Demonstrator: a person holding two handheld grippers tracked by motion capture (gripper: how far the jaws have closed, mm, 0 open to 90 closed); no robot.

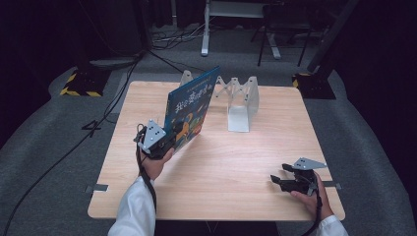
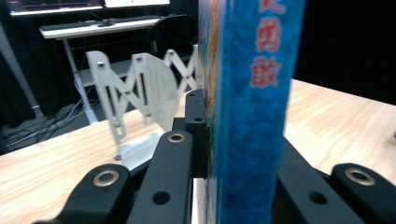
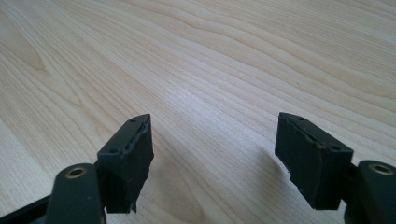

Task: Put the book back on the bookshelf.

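Between the clamped jaws of the left gripper (image 1: 173, 136) a blue book (image 1: 191, 109) is held upright, just short of the white rack (image 1: 242, 101); slotting in is judged next, while the right gripper (image 1: 277, 180) rests open, empty.

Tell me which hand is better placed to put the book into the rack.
Left. The left gripper already clamps the book upright, close to the rack. The right gripper is open and empty at the table's near edge, far from both.
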